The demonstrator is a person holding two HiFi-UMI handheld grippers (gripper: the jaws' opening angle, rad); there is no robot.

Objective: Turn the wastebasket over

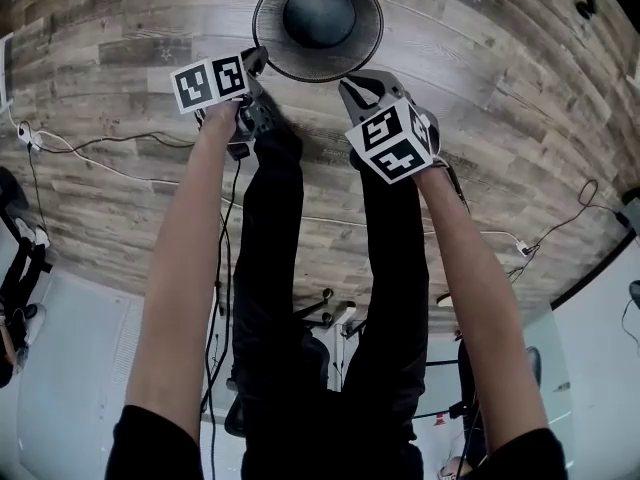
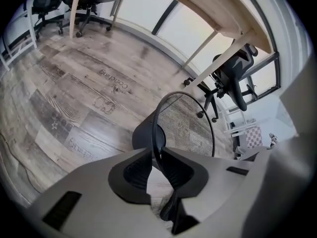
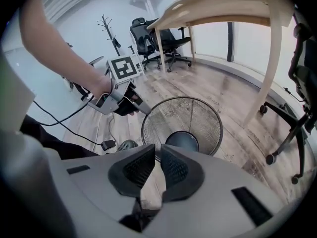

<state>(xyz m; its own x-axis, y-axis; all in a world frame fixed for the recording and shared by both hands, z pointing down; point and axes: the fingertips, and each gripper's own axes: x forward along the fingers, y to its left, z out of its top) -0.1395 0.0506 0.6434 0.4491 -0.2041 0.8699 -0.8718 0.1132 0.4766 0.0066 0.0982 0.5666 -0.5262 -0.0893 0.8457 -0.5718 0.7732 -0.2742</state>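
Observation:
The wastebasket (image 1: 318, 18) is a round black wire-mesh bin with a solid dark base, standing on the wood floor with its mouth toward me. My left gripper (image 1: 258, 60) is at the left of its rim. In the left gripper view the thin rim (image 2: 157, 133) runs between the two pads of the left gripper (image 2: 157, 150), which is shut on it. My right gripper (image 1: 352, 90) is at the rim's near right side. In the right gripper view the jaws of the right gripper (image 3: 158, 150) stand almost together where the rim of the wastebasket (image 3: 183, 123) runs in at their tips.
The person's dark-trousered legs (image 1: 270, 268) stand just behind the basket. Cables (image 1: 100, 148) trail over the floor at left and right. A light wooden desk (image 3: 270, 63) stands beside the basket, with an office chair (image 2: 237, 78) by it, further chairs (image 3: 148, 38) and a coat stand (image 3: 108, 26).

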